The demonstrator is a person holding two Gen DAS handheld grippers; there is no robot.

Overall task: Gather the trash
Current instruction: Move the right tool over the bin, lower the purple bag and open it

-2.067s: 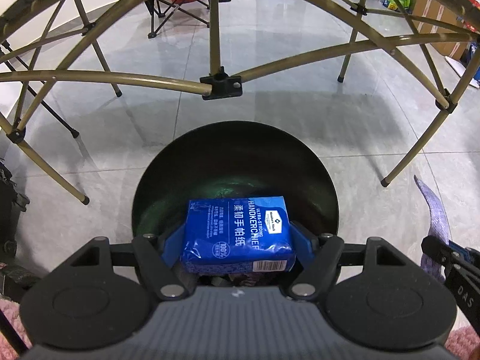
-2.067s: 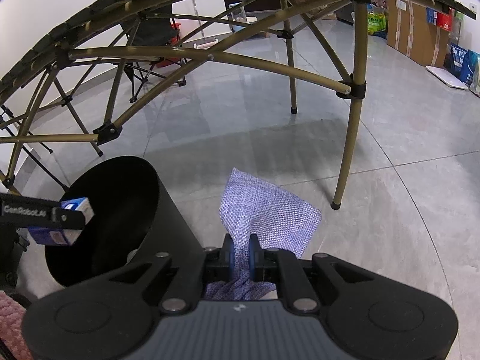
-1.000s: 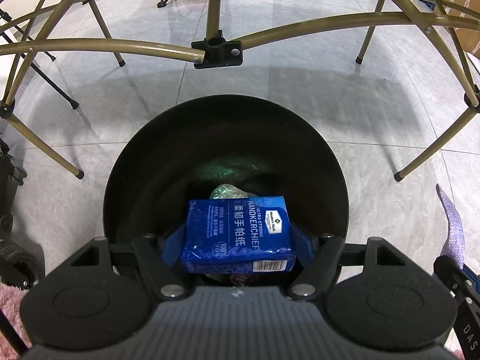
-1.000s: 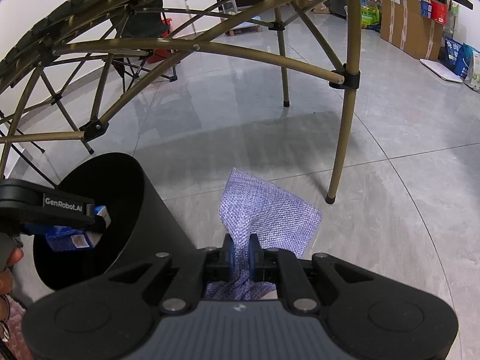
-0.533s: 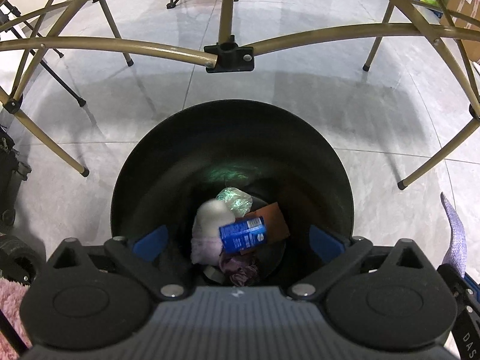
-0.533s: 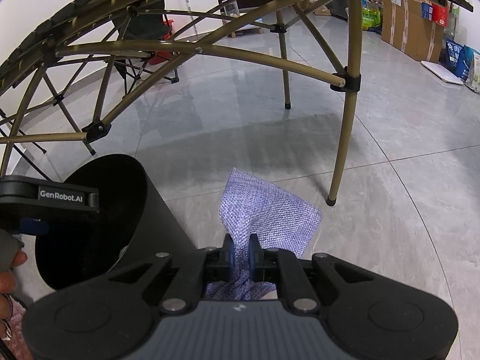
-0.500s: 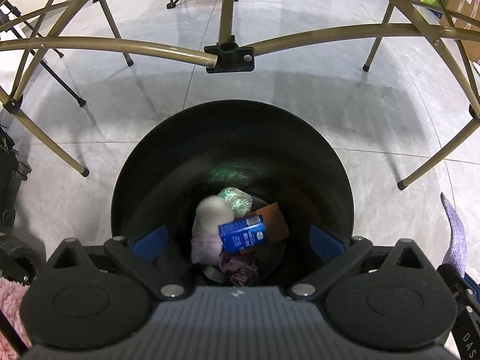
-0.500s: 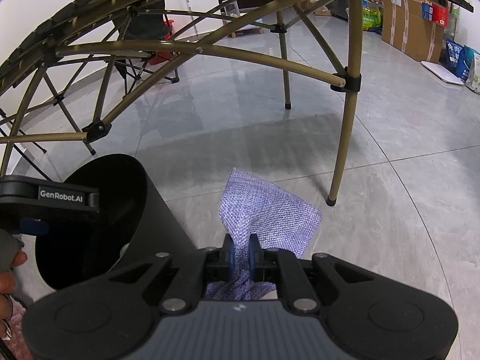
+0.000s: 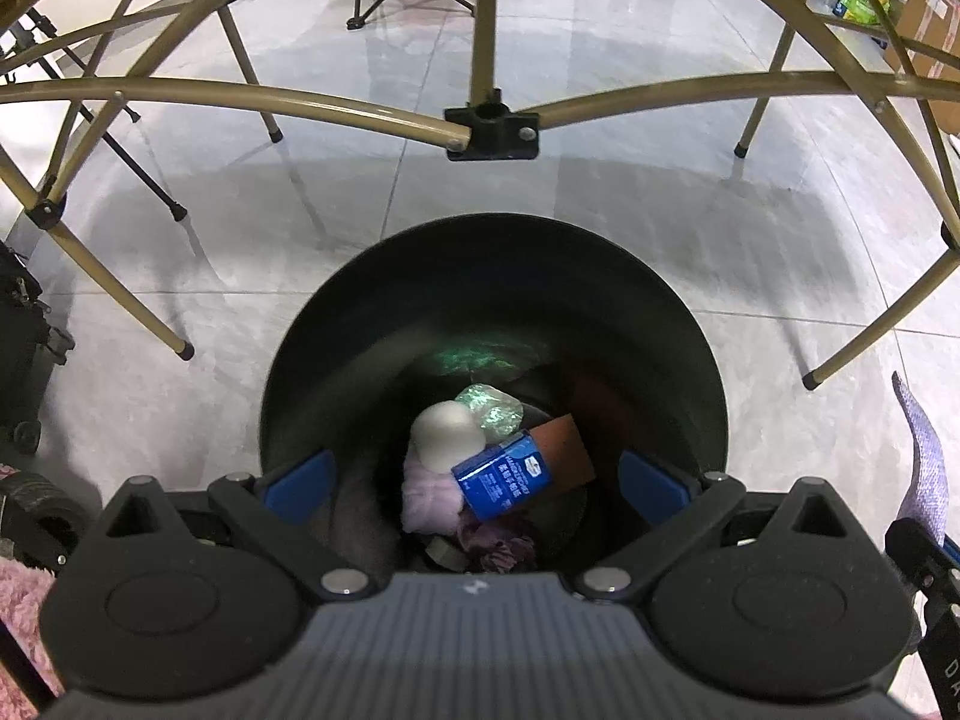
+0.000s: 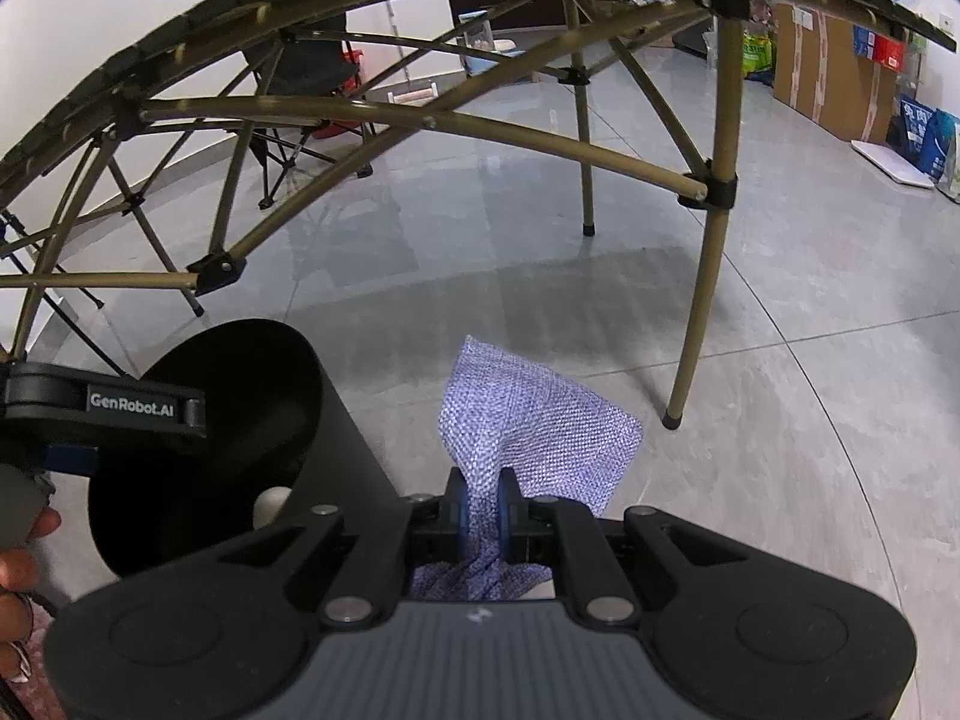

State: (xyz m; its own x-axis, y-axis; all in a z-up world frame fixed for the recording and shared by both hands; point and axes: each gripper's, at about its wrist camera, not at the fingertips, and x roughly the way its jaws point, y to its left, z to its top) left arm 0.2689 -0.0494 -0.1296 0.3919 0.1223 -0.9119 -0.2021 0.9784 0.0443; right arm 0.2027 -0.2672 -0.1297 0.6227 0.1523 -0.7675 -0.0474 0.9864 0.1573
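Observation:
A black round bin point(image 9: 384, 300) stands on the grey tiled floor, seen from above in the left wrist view and at the left in the right wrist view point(image 10: 336, 420). At its bottom lies a blue tissue pack point(image 9: 503, 482) among a white ball point(image 9: 447, 435), green wrapper, brown card and pinkish cloth. My left gripper point(image 9: 477, 483) hangs open over the bin's mouth with nothing between its blue pads. My right gripper point(image 10: 485, 510) is shut on a purple woven cloth point(image 10: 534, 432), held above the floor right of the bin. That cloth point(image 9: 924, 468) also shows at the right edge of the left wrist view.
Brass-coloured folding table legs point(image 10: 702, 300) and crossbars point(image 9: 240, 105) arch over the bin. A person's fingers point(image 10: 18, 576) hold the left gripper's handle. Folding chairs point(image 10: 300, 96) stand at the back, cardboard boxes point(image 10: 834, 72) at the far right. A pink fuzzy rug point(image 9: 24, 600) lies at lower left.
My left gripper's jaws spread wide and the blue tissue pack dropped from them to the bottom of the bin. The right gripper kept still with the cloth.

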